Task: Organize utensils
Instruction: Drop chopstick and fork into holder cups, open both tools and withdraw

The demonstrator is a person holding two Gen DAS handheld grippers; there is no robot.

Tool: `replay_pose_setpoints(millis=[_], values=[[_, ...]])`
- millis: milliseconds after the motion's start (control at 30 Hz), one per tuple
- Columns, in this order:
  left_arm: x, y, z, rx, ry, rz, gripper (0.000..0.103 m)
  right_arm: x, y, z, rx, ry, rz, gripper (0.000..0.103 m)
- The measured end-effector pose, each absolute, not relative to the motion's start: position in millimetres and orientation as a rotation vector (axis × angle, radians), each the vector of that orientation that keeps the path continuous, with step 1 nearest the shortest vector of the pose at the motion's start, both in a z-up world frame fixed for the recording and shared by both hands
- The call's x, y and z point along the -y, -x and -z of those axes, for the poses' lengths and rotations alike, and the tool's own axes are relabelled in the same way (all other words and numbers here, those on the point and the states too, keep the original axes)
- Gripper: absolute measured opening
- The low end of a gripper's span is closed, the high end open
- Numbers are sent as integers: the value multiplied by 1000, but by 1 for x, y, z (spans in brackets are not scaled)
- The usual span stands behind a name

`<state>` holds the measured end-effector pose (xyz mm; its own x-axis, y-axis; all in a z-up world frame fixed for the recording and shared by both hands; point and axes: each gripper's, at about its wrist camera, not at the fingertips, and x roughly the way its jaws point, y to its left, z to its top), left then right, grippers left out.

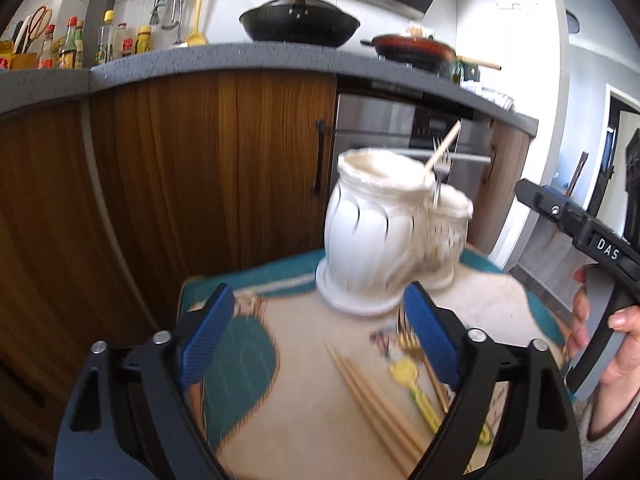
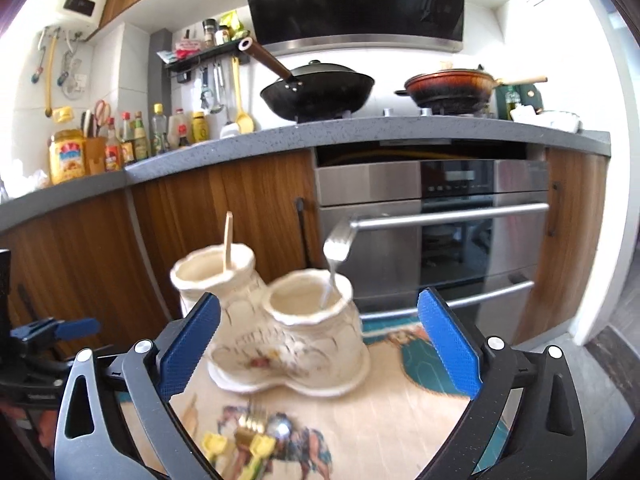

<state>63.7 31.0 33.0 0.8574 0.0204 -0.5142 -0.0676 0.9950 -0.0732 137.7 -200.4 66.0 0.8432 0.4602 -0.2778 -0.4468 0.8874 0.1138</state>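
A white ceramic two-pot utensil holder (image 1: 368, 232) (image 2: 280, 328) stands at the far end of a patterned mat (image 1: 304, 400). One pot holds a wooden chopstick (image 2: 228, 240) (image 1: 442, 146), the other a silver fork (image 2: 336, 252). Nearer on the mat lie several chopsticks (image 1: 372, 396), a gold fork (image 1: 416, 356) and a yellow utensil (image 1: 420, 396). The right wrist view blurs the gold forks (image 2: 248, 428), a spoon (image 2: 280, 428) and the yellow pieces (image 2: 216, 444). My left gripper (image 1: 318, 294) is open and empty. My right gripper (image 2: 320, 298) is open and empty, just short of the holder.
Behind the mat runs a wood-fronted cabinet (image 1: 200, 168) with a steel oven (image 2: 440, 232) under a grey counter (image 2: 360, 128). On it stand a black wok (image 2: 320, 88), a red pan (image 2: 452, 88) and several bottles (image 2: 132, 136). A hand (image 1: 616, 344) holds the right gripper's handle.
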Motion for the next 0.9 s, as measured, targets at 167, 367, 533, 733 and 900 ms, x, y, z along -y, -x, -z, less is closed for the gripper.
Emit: replay_pose_setpoints(millis=[167, 367, 533, 733, 900], values=[[-28, -49, -18, -584, 110, -76, 97, 201, -127, -45, -365, 25, -380, 98], [-17, -41, 10, -701, 83, -83, 97, 206, -117, -10, -458, 13, -372, 98], [-6, -39, 28, -789, 28, -83, 97, 194, -119, 9, -541, 86, -414, 98], [1, -45, 41, -876, -2, -78, 97, 183, -129, 26, -703, 78, -503, 98], [10, -47, 47, -919, -57, -90, 89, 184, -126, 26, -696, 99, -498, 98]])
